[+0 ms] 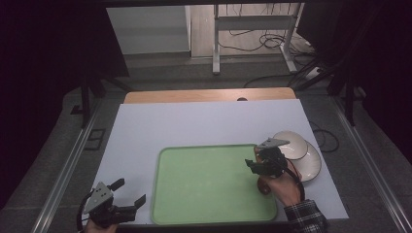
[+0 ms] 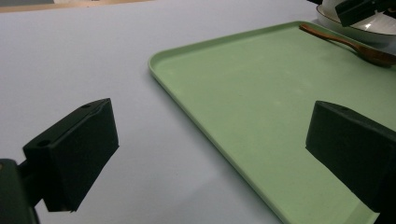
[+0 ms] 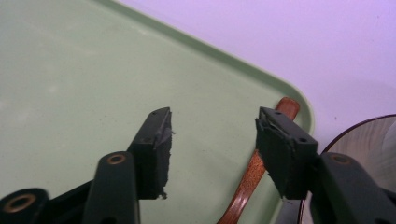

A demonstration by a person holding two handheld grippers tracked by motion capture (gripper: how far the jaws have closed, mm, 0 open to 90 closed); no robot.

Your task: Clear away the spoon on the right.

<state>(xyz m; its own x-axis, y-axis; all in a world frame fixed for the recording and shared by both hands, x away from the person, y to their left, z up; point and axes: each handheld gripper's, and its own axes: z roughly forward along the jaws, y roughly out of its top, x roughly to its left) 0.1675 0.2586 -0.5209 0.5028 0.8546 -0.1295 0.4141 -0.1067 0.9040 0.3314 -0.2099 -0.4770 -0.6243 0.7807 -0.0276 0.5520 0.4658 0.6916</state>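
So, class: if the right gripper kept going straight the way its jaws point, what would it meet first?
Most likely the flat green plastic tray: the right gripper points down at the tray floor, with the brown wooden spoon just beside its right jaw. Depth is hard to judge.

From my remote seat I see a dim room with grey carpet [image 1: 160, 73], a white-legged desk frame [image 1: 252, 29] at the back, loose cables [image 1: 272, 43] on the floor, and metal rails [image 1: 68, 170] flanking the white table [image 1: 204, 121].
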